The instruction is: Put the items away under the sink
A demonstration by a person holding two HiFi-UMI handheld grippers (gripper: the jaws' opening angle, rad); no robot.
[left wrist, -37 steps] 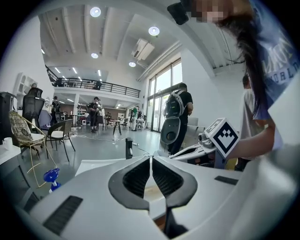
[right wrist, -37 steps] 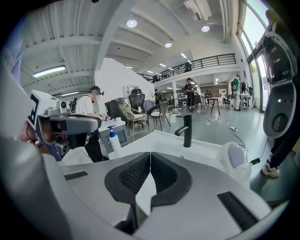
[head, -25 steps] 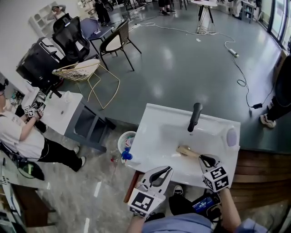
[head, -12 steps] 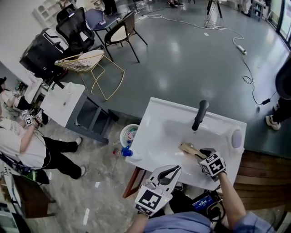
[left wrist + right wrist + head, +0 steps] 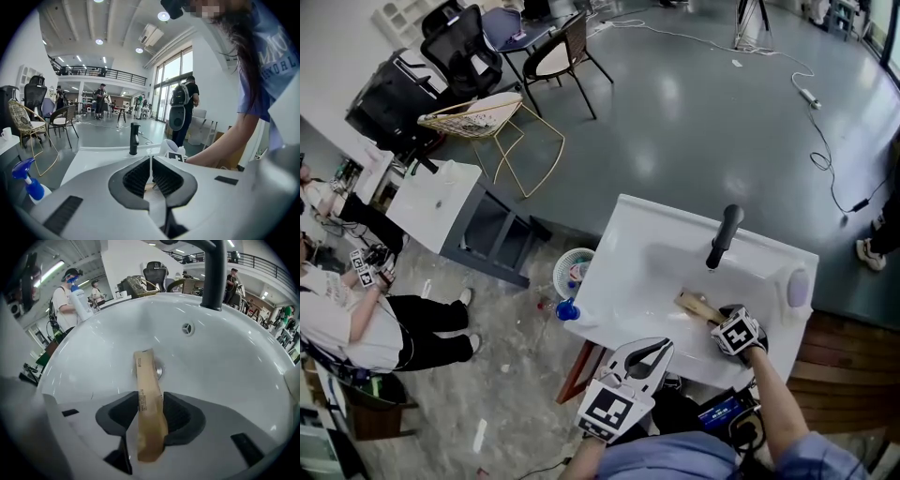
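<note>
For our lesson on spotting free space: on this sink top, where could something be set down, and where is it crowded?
The flat rim left of the basin, from the black faucet out to its left edge, is bare. Crowded: the basin, where the right gripper holds the tan packet, and the right rim beside the pale oval object.

Gold wire chair [image 5: 478, 120] on glossy grey floor [image 5: 675, 122]. Beyond it: black office chair [image 5: 473, 47], dark chair with pale seat [image 5: 555, 54]. Nearer side: white cabinet [image 5: 436, 202], marbled tiles [image 5: 497, 375]. Far right of it: trailing cable [image 5: 820, 141], tall windows [image 5: 173, 89]. Round ceiling lights [image 5: 99, 41] overhead.
</note>
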